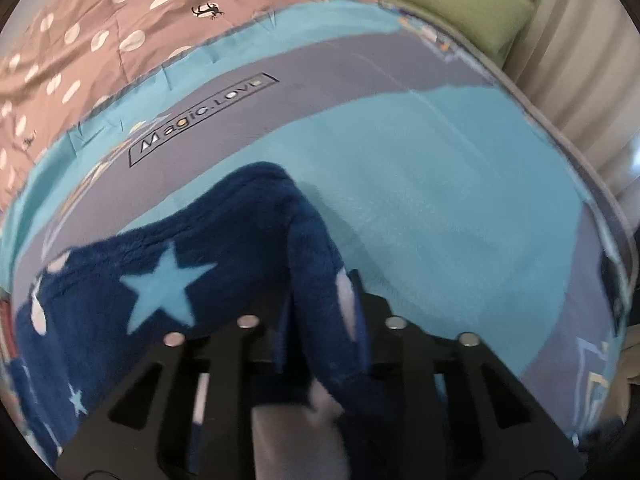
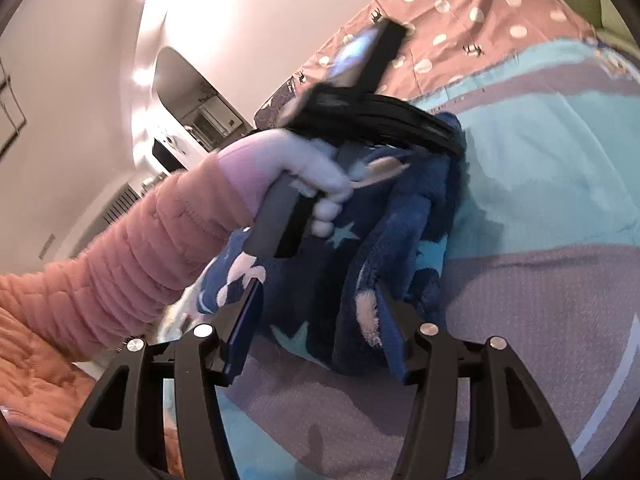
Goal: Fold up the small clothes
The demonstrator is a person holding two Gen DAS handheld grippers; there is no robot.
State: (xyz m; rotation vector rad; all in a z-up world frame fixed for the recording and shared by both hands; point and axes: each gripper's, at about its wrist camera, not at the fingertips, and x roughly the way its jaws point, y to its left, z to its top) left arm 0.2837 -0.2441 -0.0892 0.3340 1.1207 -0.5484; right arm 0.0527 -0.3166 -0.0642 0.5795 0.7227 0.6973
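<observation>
- The left gripper (image 1: 320,344) is sitting nearest the left wrist lens, its jaws drawn narrow and pinching a thick fold of the dark blue fleece garment (image 1: 224,264) between them.
- That garment, patterned with light blue stars and pale spots, is lying bunched on the blue and grey blanket (image 1: 440,208), which is carrying a boxed "Magic.LOVE" label.
- The right gripper (image 2: 320,340) is standing about half open, its blue-padded fingers (image 2: 244,340) flanking the near end of the garment (image 2: 320,280); whether the pads are pressing the cloth I cannot tell.
- A white-gloved hand (image 2: 308,176) in a pink quilted sleeve (image 2: 132,248) is gripping the left gripper's handle above the garment.
- A pink dotted sheet (image 1: 100,40) is lying beyond the blanket, beside a green cushion (image 1: 460,4).
</observation>
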